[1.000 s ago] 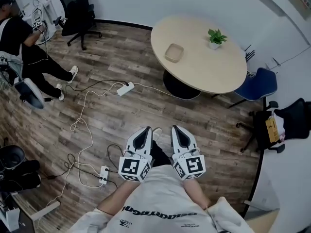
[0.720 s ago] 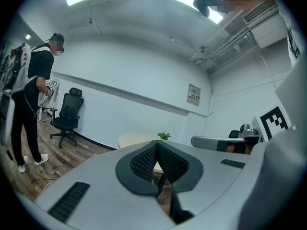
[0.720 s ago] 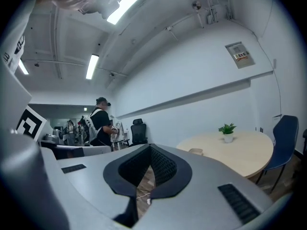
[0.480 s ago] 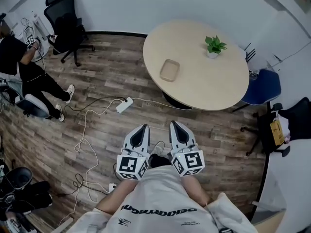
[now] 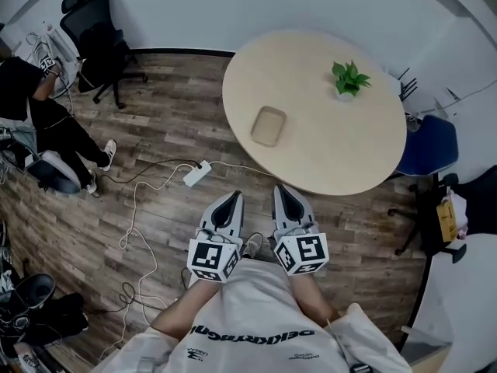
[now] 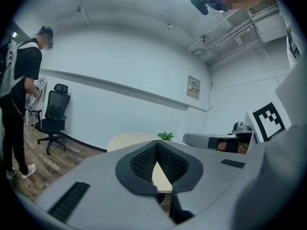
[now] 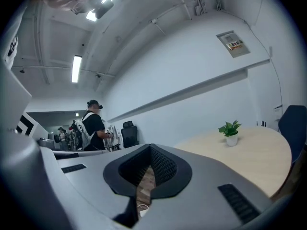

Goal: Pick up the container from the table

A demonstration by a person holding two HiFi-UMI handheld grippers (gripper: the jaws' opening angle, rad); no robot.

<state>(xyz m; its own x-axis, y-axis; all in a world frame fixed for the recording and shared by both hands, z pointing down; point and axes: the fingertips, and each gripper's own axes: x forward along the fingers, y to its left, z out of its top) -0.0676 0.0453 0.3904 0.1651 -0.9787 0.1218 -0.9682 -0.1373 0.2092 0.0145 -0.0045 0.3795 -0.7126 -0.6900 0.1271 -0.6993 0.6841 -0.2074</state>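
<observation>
The left gripper [image 5: 232, 196] and right gripper [image 5: 280, 189] sit clenched, empty; the container [image 5: 269, 125] is too small to see inside.

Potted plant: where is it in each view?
Head view: potted plant upper right, on the far side of the round table.
Left gripper view: plant small, at centre.
Right gripper view: plant right of centre.
Shared landmark: the round table under it.

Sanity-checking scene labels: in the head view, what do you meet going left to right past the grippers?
black office chair → power strip → container → potted plant → blue chair
</observation>
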